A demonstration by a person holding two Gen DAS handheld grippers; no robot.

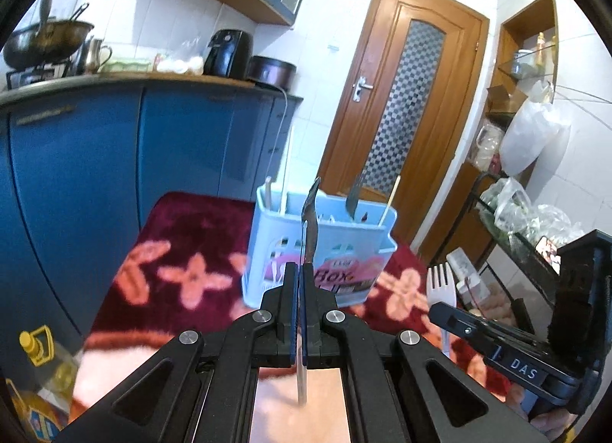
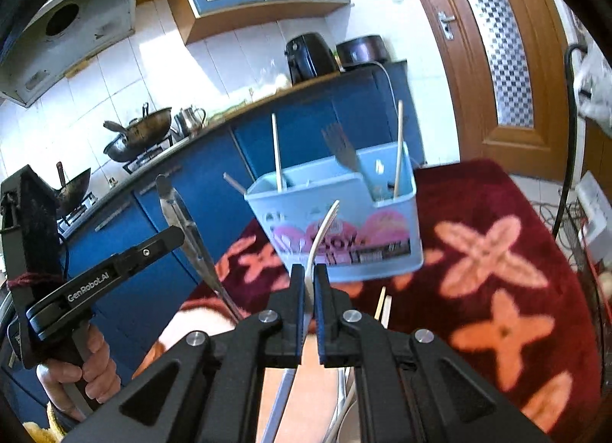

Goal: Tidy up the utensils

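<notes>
From my seat, the label on the blue utensil box [image 1: 336,248] is too blurred to read in full, and its walls hide the lower ends of the chopsticks [image 2: 398,148] and metal fork [image 2: 342,148] standing inside. In front of the box, the white fork [image 2: 323,236] loses its handle between the right gripper's [image 2: 310,282] fingers. The knife's [image 1: 309,228] handle runs behind the left gripper [image 1: 299,278].

Light: bright daylight, strongest on the white wall tiles [image 2: 126,72] above the stove.
Glare: tiles washed out.
Blur: oil bottle [image 1: 42,362] and floral cloth [image 2: 497,251] soft.
Edges: fisheye bending, black corner vignette.
</notes>
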